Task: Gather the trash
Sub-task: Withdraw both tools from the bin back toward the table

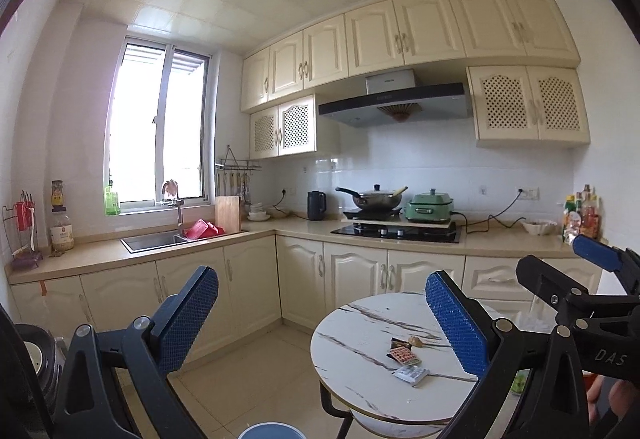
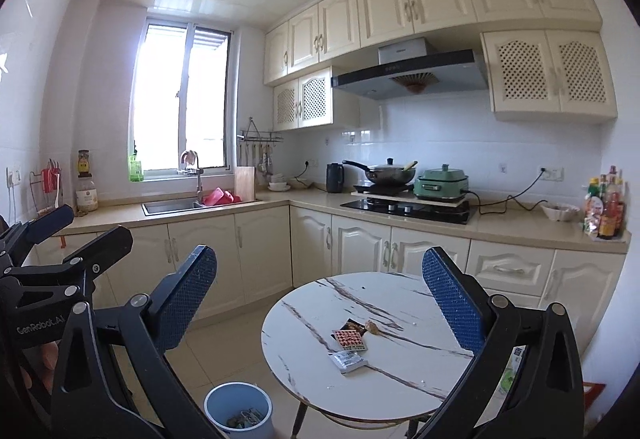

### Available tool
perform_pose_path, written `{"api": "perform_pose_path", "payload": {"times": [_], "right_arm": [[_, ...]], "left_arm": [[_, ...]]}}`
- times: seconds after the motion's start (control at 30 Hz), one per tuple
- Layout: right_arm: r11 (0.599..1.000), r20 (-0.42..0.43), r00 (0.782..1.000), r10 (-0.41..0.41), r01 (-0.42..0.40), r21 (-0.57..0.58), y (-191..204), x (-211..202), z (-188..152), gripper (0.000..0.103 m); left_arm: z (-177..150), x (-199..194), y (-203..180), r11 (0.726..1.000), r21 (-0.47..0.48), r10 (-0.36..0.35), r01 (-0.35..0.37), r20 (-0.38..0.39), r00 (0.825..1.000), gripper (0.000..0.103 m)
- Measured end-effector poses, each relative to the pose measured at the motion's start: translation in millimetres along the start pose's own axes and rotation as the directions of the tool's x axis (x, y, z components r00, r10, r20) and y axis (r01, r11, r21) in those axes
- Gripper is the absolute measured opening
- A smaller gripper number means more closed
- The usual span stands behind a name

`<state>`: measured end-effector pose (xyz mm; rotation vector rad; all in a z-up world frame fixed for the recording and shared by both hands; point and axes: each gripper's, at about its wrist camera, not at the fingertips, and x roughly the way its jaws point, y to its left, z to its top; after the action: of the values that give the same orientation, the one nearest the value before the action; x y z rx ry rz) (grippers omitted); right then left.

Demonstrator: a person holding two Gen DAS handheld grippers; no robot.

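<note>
The small brown bit (image 2: 373,327) by the wrappers (image 2: 349,339) mid-surface (image 2: 320,359) is hard to make out, and both claws, left claw (image 1: 322,319) and right claw (image 2: 320,303), hang level, wide open, holding nothing.

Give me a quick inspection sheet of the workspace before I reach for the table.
Surface: round marble-look table, mostly bare.
Job's things: red patterned wrapper, grey-white packet, small brown scrap near the table's middle; blue bin on the floor, some trash inside.
Clutter: tiny crumbs on the table.
Grippers: left gripper and right gripper open, both empty.
Cables: black cords on the counter, away from the table.
Surroundings: kitchen counter, sink, stove with pan.
</note>
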<state>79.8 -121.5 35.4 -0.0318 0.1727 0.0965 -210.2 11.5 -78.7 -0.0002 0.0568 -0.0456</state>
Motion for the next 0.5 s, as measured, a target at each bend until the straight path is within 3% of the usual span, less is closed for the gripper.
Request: {"api": "perform_pose_path", "payload": {"times": [0.5], "right_arm": [[1.000,-0.021,0.999,-0.028,0.028,0.010,-18.4,6.9,-6.8,0.103]], "left_arm": [[19.3,36.2,0.1,1.000,0.007,-0.005,0.005,-0.030,1.000,0.102]]}}
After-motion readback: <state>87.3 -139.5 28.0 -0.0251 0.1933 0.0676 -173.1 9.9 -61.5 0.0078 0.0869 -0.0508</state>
